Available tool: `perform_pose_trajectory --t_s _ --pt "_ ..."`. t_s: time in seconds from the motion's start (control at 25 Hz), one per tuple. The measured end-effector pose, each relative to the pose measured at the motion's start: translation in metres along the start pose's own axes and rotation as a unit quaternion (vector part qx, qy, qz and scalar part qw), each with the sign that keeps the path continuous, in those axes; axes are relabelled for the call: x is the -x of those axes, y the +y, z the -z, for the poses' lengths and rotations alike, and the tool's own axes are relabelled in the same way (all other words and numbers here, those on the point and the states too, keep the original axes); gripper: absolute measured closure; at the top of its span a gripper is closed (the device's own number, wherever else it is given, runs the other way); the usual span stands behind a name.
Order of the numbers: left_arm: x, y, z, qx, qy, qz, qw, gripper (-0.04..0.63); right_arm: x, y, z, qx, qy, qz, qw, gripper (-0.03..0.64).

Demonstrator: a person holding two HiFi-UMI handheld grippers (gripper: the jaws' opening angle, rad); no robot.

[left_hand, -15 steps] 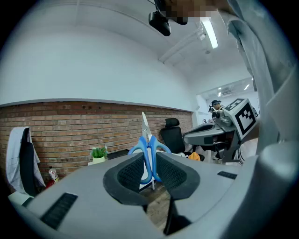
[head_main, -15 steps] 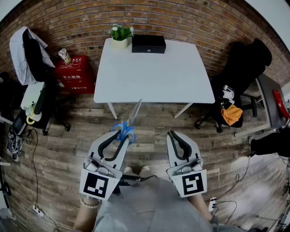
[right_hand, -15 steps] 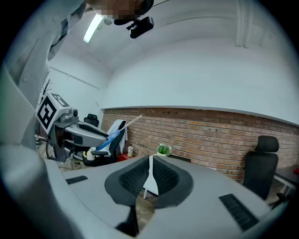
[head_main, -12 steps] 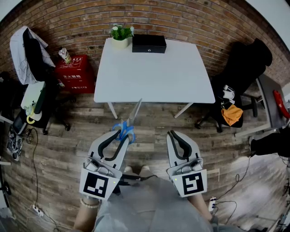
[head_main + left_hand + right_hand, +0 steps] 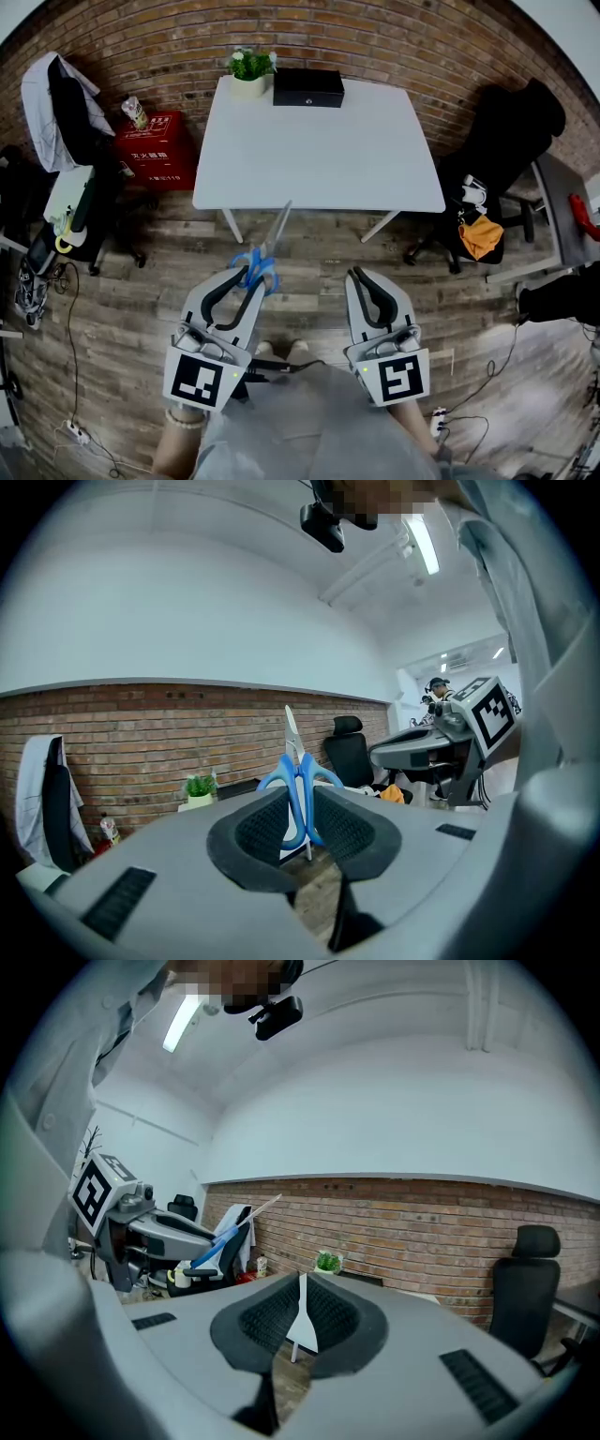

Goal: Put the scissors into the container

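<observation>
The blue-handled, steel-bladed scissors (image 5: 265, 251) were not on the table. They were pinched by their handle loops in the left gripper (image 5: 247, 275), out over the wooden plank floor (image 5: 309, 246) just short of the near edge of the white square table (image 5: 319, 159). The blades lay closed together and slanted forward, and in the head view the tip reached that near edge. From the left gripper's own view the scissors (image 5: 300, 778) stood almost upright, with both blue loops squeezed between the dark ribbed pads. The left gripper (image 5: 302, 808) had its jaws narrowed down firmly onto the handles.

The right gripper (image 5: 357, 276) hung beside it, apart from it and level with it. In its own view the right gripper (image 5: 302, 1283) had its jaws drawn together with only a sliver of light between the pads, and nothing was held there.

The black rectangular container (image 5: 308, 89) sat with its lid shut at the table's far edge, left of the middle and well apart from the scissors. Just beside it, on the far left corner, stood a small green plant in a cream pot (image 5: 248, 75).

A red box (image 5: 150, 150) rested on the floor against the brick wall (image 5: 394, 47) left of the table, and a black office chair (image 5: 506, 141) stood to the right
</observation>
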State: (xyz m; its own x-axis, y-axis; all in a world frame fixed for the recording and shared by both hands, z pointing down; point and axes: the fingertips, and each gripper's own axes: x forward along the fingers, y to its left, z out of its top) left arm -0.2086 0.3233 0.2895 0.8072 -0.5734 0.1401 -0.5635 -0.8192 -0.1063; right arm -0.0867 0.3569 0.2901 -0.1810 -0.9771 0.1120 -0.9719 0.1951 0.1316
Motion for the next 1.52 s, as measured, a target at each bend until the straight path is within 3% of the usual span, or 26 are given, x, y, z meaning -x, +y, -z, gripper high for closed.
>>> perform_pose_trajectory --t_s 0.24,0.4,0.88,1.2,1.52 --pt "-0.003 -0.007 -0.006 0.010 -0.005 -0.012 0.9999 0.499 0.007 -0.010 0.004 0.003 0.012 -0.005 1.000 0.563" --pt "-0.005 -0.013 -0.010 0.012 -0.006 -0.024 0.9996 0.499 0.011 -0.018 0.001 0.000 -0.005 -0.006 1.000 0.563" --pt "-0.019 -0.038 -0.030 -0.010 -0.024 -0.057 0.9980 0.499 0.035 -0.043 0.002 0.008 -0.028 -0.024 0.999 0.563" --pt "-0.025 -0.066 -0.033 -0.010 -0.035 -0.054 0.9979 0.499 0.048 -0.055 0.002 0.012 -0.041 -0.027 0.999 0.563" --pt "-0.033 -0.065 -0.030 -0.010 -0.039 -0.047 0.9981 0.499 0.042 -0.060 0.004 0.015 -0.046 -0.022 0.999 0.563"
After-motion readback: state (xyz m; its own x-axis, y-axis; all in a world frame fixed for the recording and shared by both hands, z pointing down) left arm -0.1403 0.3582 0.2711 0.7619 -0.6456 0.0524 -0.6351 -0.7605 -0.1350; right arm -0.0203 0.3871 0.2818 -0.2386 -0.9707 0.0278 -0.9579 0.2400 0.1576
